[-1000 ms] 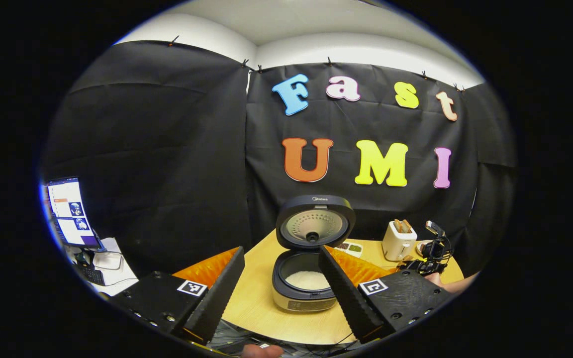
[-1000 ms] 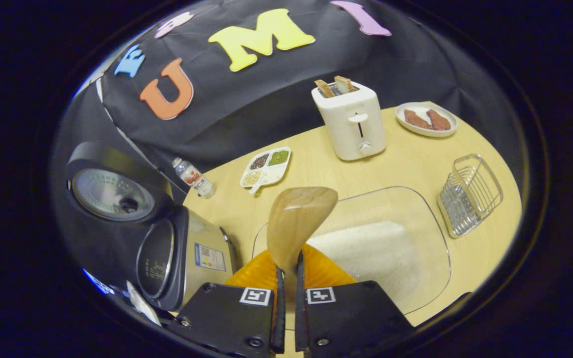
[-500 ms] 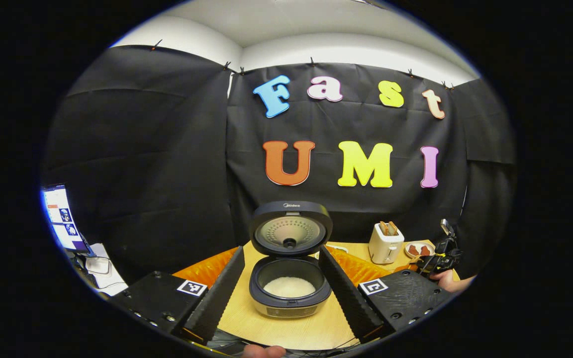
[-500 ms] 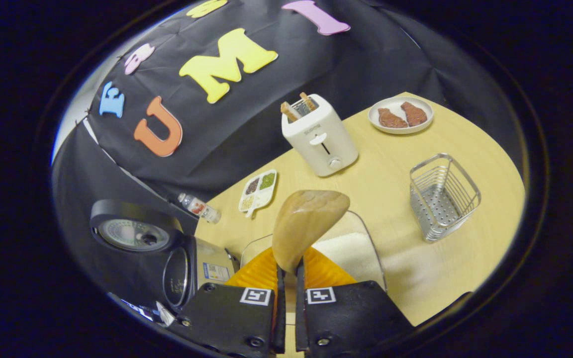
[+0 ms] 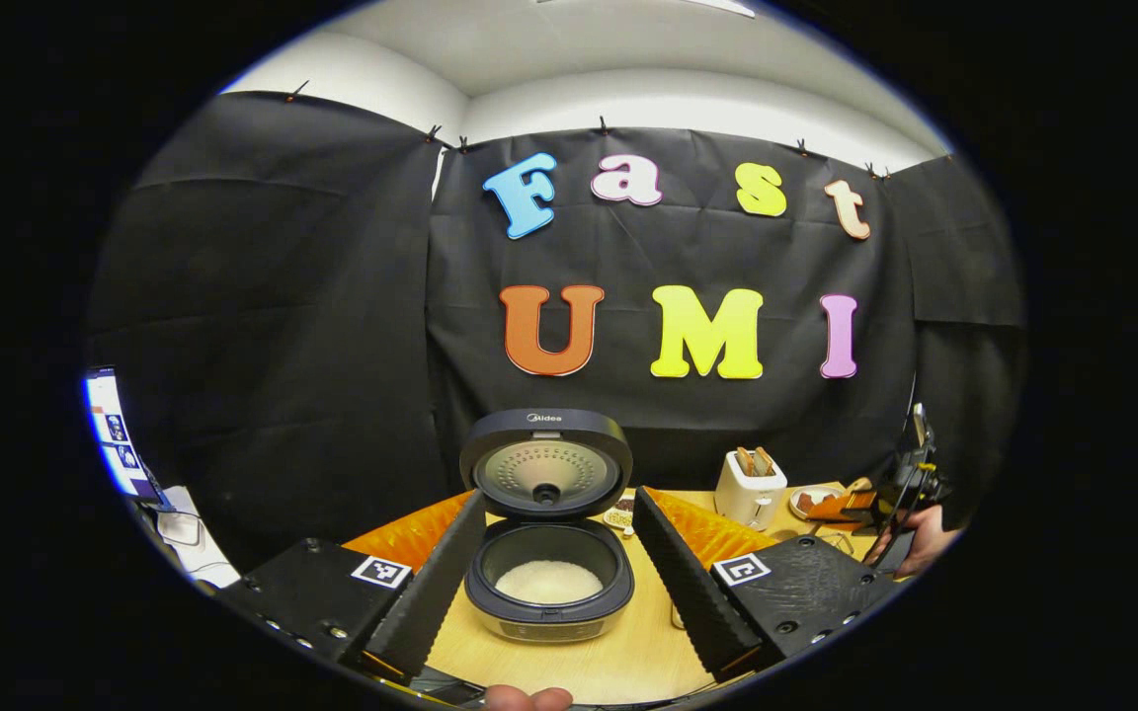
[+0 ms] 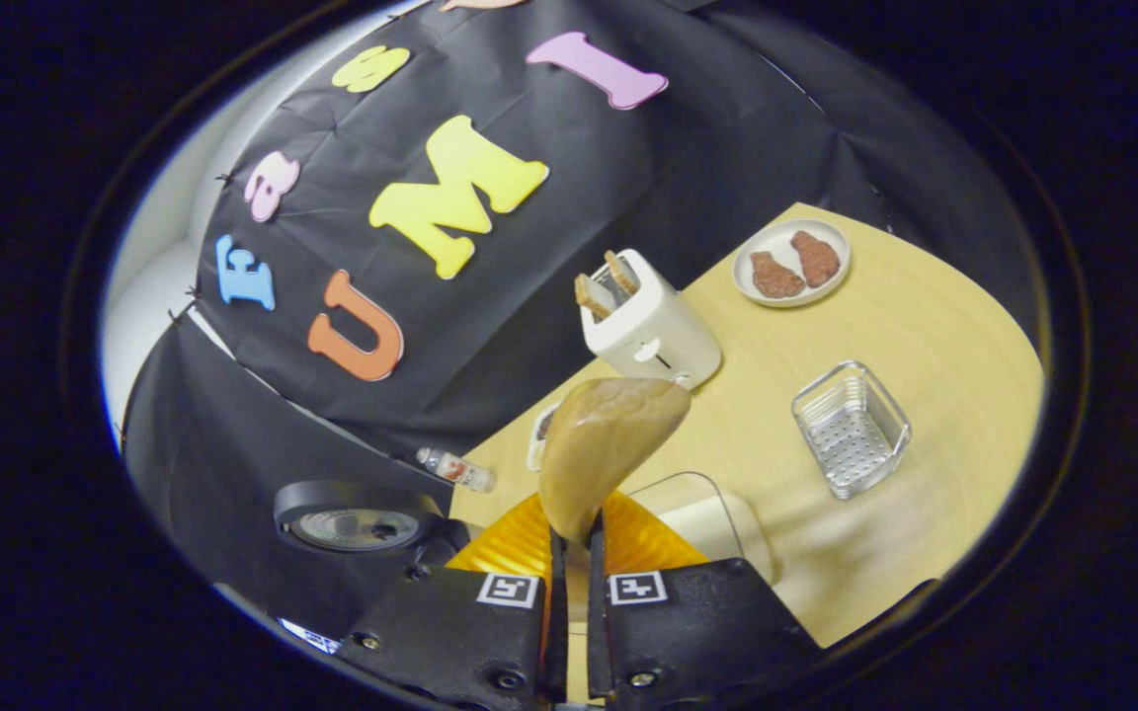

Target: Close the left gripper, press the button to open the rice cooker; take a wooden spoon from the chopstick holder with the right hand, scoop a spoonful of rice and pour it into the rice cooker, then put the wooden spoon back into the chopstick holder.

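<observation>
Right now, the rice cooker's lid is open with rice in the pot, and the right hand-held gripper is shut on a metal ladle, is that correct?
Not quite: the right hand-held gripper is shut on a wooden spoon, not a metal ladle, as the right gripper view shows. The rest holds: in the left gripper view the rice cooker has its lid open and rice in the pot.

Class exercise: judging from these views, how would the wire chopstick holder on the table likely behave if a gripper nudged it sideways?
The wire chopstick holder looks like thin open metal mesh and stands empty, so it is probably light and would slide easily on the smooth wooden table. Its broad flat base suggests sliding rather than tipping.
</observation>
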A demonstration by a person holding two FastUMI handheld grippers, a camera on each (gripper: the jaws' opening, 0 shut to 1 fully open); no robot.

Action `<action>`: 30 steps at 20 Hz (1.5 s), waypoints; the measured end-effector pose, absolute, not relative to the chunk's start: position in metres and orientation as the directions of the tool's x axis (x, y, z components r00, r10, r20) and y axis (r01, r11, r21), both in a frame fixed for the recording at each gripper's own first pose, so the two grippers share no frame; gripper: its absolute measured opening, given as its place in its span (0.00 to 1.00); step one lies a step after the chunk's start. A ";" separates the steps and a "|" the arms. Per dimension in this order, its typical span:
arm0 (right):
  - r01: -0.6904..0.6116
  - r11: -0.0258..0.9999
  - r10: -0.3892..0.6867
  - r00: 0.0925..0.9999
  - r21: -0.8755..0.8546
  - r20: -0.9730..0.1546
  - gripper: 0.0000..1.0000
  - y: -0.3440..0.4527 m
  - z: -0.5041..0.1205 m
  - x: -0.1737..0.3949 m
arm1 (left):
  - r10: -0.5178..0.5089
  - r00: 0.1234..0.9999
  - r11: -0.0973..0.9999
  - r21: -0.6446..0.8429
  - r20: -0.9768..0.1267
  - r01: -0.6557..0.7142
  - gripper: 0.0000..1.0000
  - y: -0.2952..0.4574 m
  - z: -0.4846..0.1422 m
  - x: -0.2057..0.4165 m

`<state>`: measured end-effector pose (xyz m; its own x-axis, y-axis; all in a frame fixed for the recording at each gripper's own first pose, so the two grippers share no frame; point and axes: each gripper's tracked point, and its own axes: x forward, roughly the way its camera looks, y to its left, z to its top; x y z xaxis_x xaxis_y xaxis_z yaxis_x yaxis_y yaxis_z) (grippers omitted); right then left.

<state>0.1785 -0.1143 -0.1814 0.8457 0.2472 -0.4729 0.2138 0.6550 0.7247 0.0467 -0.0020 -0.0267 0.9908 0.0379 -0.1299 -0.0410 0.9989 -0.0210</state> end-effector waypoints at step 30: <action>-0.248 0.957 0.290 0.832 0.151 -0.472 0.13 0.205 -0.133 0.220 | 0.339 0.921 0.933 -0.059 -0.190 -0.356 0.96 0.184 -0.076 -0.061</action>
